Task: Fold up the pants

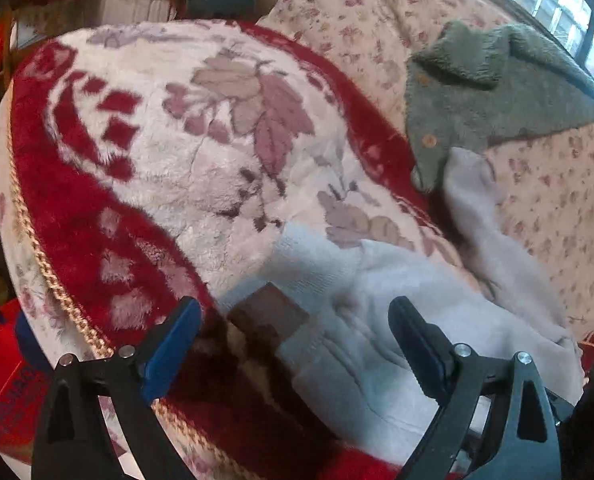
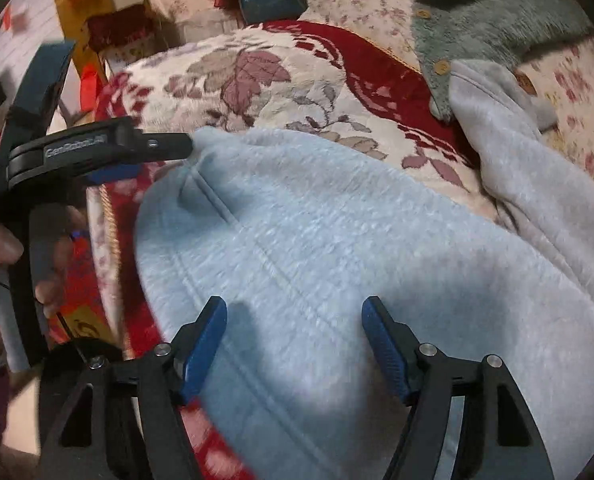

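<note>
Pants: pale fleece, seamed, on plush blanket.

A sofa in flowered cloth carries a red and cream blanket. Light grey pants lie on the blanket toward five o'clock; a green fleece jacket lies at two o'clock.
</note>
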Tool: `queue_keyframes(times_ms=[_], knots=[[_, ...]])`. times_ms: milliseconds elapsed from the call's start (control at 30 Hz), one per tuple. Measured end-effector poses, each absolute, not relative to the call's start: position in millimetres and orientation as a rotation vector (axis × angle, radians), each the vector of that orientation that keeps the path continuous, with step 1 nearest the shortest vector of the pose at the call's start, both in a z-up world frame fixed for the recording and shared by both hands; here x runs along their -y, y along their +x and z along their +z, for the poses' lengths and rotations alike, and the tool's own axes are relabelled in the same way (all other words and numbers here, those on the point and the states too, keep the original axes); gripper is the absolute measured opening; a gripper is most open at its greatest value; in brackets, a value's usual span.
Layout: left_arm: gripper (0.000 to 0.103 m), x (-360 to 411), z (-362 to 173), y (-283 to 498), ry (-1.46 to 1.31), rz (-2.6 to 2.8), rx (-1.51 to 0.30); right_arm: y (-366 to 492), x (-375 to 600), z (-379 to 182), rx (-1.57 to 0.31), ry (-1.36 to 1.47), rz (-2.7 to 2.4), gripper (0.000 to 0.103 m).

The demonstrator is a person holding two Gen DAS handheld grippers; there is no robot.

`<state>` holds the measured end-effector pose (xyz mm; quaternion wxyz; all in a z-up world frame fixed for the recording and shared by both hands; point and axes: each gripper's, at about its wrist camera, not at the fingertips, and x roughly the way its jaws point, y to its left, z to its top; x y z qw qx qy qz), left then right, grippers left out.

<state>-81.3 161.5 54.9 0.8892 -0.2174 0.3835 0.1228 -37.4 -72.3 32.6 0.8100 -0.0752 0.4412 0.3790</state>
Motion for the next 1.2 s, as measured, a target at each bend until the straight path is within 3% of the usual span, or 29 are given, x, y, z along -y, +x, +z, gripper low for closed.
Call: queue_keyframes(times_ms=[267,467,567,767,967,1200], knots=[[0.095,-82.9,85.7,-66.0,-0.406,0.079,-0.774,-47.0,197.9,56.0,-0.949,-0.014,0.643,0.077],[0.095,-4.2,75.2,-40.5,-0.399,-0.091,-0.855,-66.7,345.0,83.2,-0.882,0.139,0.385,0.079],[0.095,33.0,68.3,-27.7,-0.378,-0.162,-0.884,-81.4,413.9,96.0,-0.852,0.218,0.255,0.087],[0.095,85.5,66.9,-10.4,-0.342,-0.257,-0.918,-87.7,493.3,106.1,-0.858,0.231,0.050,0.089],[0.095,91.8,78.4,22.5,-0.352,-0.269,-0.925,-58.5,508.0,105.1,-0.874,0.379,0.160,0.089],[0.095,47.7,95.6,87.3,-0.362,-0.215,-0.918,3.1,479.6,102.3,-0.912,0.299,0.214,0.089]])
